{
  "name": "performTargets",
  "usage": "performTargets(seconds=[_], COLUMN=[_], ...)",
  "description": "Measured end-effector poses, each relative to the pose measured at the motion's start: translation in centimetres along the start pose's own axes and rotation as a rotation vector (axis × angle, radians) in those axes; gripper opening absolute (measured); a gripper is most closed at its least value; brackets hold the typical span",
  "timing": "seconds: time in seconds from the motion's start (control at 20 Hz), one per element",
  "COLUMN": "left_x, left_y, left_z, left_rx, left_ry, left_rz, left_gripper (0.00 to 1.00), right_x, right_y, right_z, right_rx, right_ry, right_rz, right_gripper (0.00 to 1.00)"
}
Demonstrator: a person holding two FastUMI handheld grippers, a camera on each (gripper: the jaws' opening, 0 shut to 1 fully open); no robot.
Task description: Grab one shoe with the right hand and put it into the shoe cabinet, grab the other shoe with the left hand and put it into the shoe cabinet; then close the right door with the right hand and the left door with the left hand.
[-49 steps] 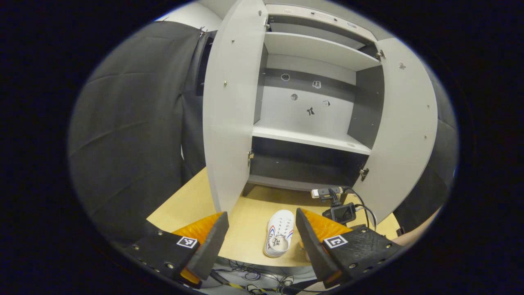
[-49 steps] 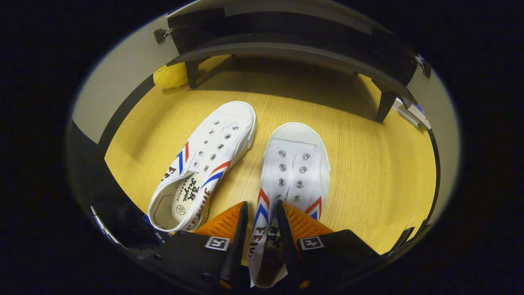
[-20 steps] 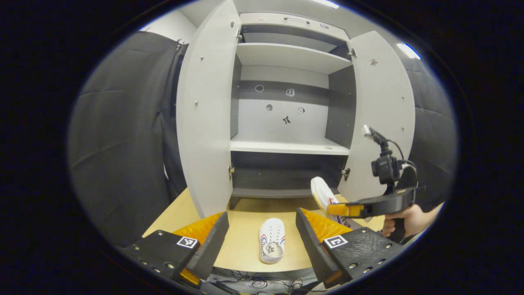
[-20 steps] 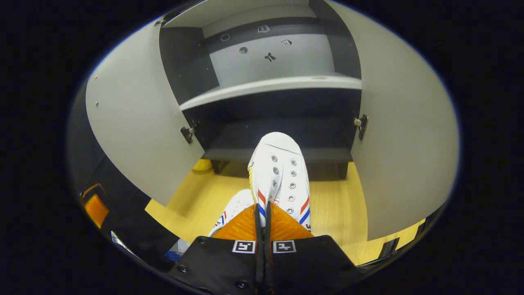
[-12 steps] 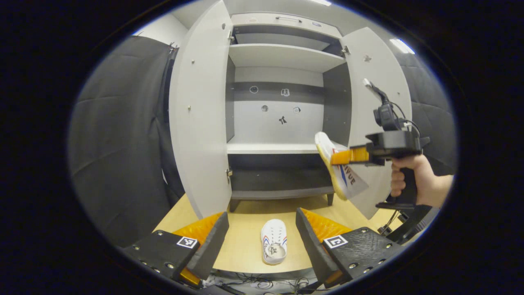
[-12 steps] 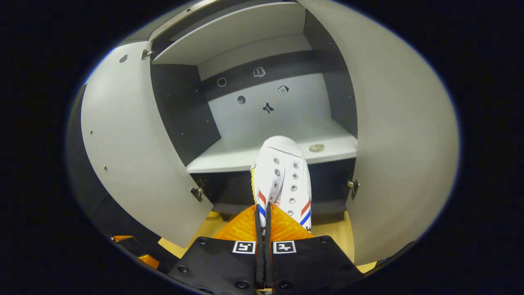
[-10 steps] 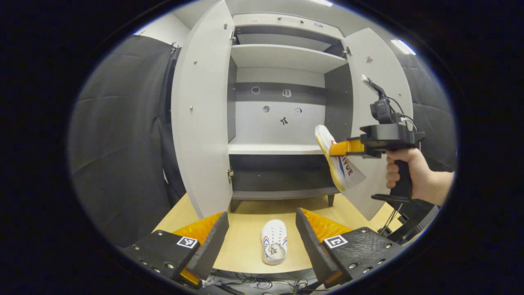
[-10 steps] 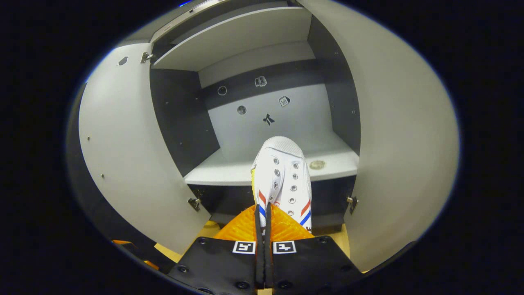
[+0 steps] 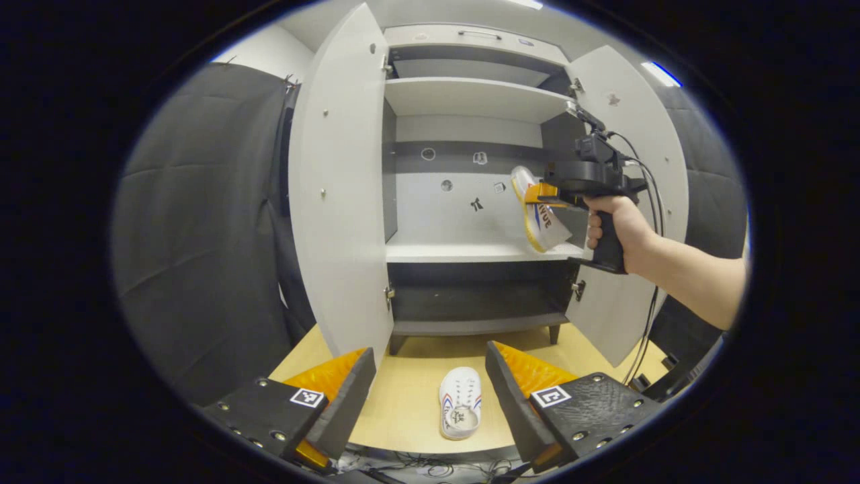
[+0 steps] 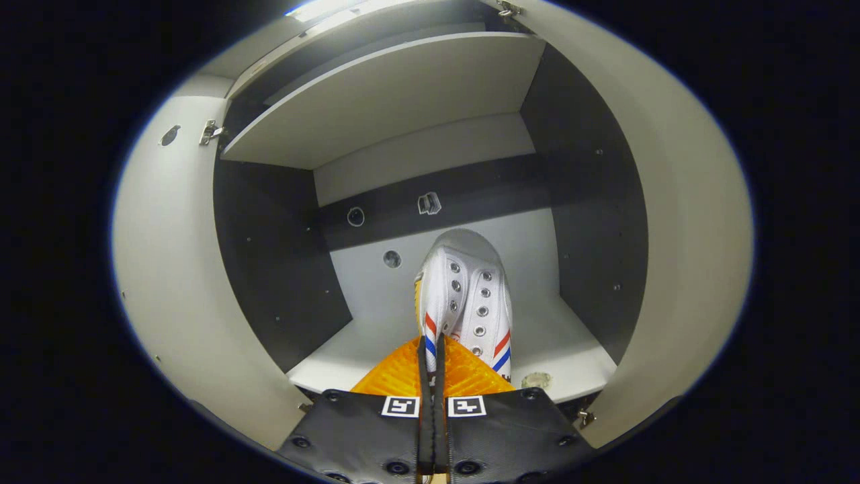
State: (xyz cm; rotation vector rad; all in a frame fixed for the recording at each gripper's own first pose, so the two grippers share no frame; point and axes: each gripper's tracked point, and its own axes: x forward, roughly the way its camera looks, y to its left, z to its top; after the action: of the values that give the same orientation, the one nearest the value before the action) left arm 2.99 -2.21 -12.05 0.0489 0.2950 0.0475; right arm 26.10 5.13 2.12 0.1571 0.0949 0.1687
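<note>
The left gripper is held spread, empty, above the second shoe on the floor. Farther off, the first shoe is pinched by its edge in the right gripper, over the cabinet's middle shelf. Lowering and release are called for next.

One white shoe with red and blue stripes hangs toe-forward above the middle shelf of the shoe cabinet, whose two doors stand open. The other shoe lies flat on the table near its front edge, toe towards the cabinet.
</note>
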Motion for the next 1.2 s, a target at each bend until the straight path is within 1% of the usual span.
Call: performTargets(seconds=[0.15, 0.2, 0.25, 0.4, 0.55, 0.65, 0.75, 0.9, 1.05, 1.15, 1.2], left_x=[0.2, 0.4, 0.5, 0.4, 0.3, 0.3, 0.3, 0.3, 0.3, 0.3, 0.1], left_y=[0.8, 1.0, 1.2, 1.6, 1.9, 2.3, 2.8, 3.3, 3.8, 4.0, 3.9], left_z=[1.1, 1.5, 1.6, 1.4, 1.4, 1.3, 1.2, 0.8, 1.2, 1.3, 1.0], left_rx=[0.008, 0.019, 0.027, 0.019, -0.012, -0.018, -0.017, -0.025, -0.064, -0.080, -0.082], left_ry=[-0.020, -0.025, -0.028, -0.022, -0.018, -0.016, -0.011, 0.001, -0.013, -0.025, -0.021], left_rz=[0.034, 0.045, 0.054, 0.093, 0.122, 0.141, 0.159, 0.177, 0.207, 0.221, 0.222], left_gripper=[0.96, 0.96, 0.94, 0.94, 0.95, 0.94, 0.94, 0.94, 0.94, 0.94, 0.94], right_x=[2.9, 3.9, 4.6, 6.9, 9.3, 11.2, 13.4, 13.4, 13.6, 14.1, 14.2], right_y=[-0.2, -0.4, -0.8, -2.1, -3.5, -3.6, -3.4, -3.7, -4.3, -4.3, -4.5], right_z=[2.3, 2.8, 3.2, 4.0, 3.0, 1.7, 0.7, -0.3, -1.7, -2.3, -1.6], right_rx=[-0.013, -0.023, -0.030, -0.019, 0.006, 0.024, 0.045, 0.064, 0.056, 0.056, 0.054], right_ry=[-0.054, -0.068, -0.076, -0.097, -0.049, -0.006, 0.016, 0.049, 0.102, 0.109, 0.077], right_rz=[-0.005, -0.009, -0.020, -0.057, -0.094, -0.115, -0.117, -0.103, -0.123, -0.131, -0.126], right_gripper=[0.00, 0.01, 0.01, 0.01, 0.01, 0.01, 0.02, 0.01, 0.02, 0.04, 0.09])
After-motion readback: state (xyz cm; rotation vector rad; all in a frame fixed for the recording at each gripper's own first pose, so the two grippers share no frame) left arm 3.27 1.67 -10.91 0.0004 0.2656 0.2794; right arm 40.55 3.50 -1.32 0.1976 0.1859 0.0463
